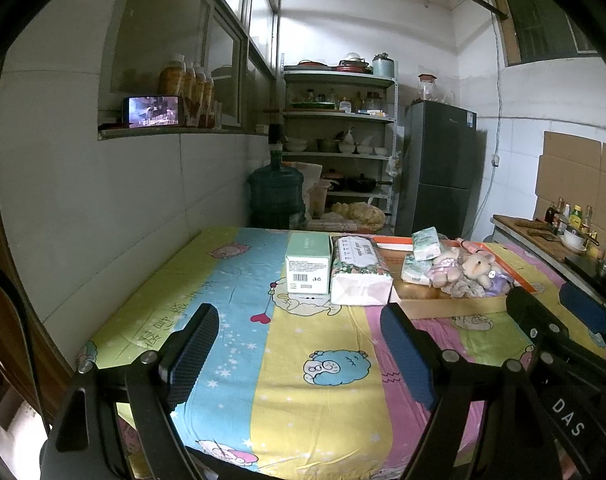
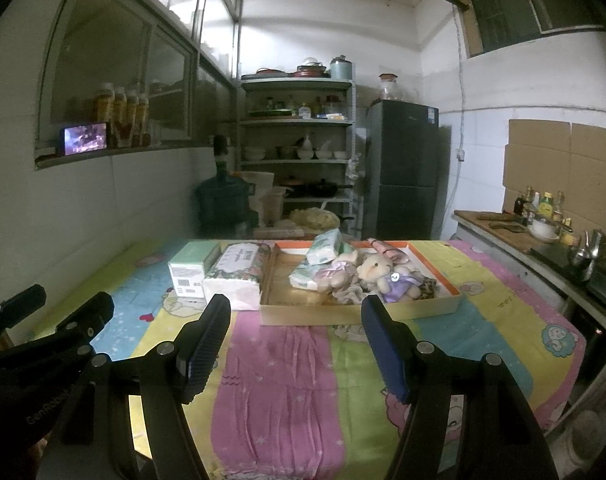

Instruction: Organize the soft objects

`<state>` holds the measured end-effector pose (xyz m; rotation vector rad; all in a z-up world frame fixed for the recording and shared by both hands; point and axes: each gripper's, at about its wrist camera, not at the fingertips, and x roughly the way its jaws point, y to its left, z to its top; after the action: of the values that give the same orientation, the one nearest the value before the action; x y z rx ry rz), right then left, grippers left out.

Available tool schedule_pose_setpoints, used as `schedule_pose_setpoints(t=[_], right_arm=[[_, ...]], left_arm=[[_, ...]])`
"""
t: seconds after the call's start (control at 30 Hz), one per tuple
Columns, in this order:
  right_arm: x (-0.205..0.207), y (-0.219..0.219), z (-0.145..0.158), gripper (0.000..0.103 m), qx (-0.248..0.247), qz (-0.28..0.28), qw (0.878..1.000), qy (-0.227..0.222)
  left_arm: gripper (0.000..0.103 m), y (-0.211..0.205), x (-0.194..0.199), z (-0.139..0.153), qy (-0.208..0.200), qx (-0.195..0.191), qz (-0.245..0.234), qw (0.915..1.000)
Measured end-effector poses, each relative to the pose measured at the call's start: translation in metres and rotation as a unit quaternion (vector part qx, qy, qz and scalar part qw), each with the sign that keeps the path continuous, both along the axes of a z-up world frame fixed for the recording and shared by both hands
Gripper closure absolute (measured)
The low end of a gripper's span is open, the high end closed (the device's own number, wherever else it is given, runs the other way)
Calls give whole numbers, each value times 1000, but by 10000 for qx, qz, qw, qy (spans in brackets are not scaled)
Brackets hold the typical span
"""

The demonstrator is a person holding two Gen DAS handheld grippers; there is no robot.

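since both grippers, left gripper (image 1: pixel 299 344) and right gripper (image 2: pixel 295 340), hover with fingers released and empty, approach the plush toys (image 2: pixel 377 270) at 12 o'clock in the tray (image 2: pixel 363 312), pinching gently.

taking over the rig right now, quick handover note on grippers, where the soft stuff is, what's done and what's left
Left gripper: open, empty, held above the near table edge.
Right gripper: open, empty, just short of the cardboard tray.
In the tray: plush toys, two small tissue packs, a scrunchie-like bit of fabric.
Outside, left of the tray on the tablecloth: floral tissue pack and green box, side by side.
Done: toys and small packs sit in the tray.
Left: probably the floral tissue pack, if it belongs in the tray too.
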<state>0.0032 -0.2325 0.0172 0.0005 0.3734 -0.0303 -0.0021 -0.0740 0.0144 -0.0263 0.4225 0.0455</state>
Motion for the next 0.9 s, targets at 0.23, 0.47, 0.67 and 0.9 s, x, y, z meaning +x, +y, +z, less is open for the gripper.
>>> schedule_pose_setpoints(t=[0.23,0.47,0.67,0.9], right_arm=[[0,0,0,33,2,0,10000,5],[0,1,0,33,4,-2,10000,2],[0,0,0,33,3,-2,10000,-1],[0,0,0,33,6,0,10000,0]], left_arm=[[20,0,0,0,5,-3,-2,10000],[20,-1,0,0,1,-1,1,10000],[20,-1,0,-1,2,0,-3,10000],[20,-1,-1,-1,-4,-2,1,10000]])
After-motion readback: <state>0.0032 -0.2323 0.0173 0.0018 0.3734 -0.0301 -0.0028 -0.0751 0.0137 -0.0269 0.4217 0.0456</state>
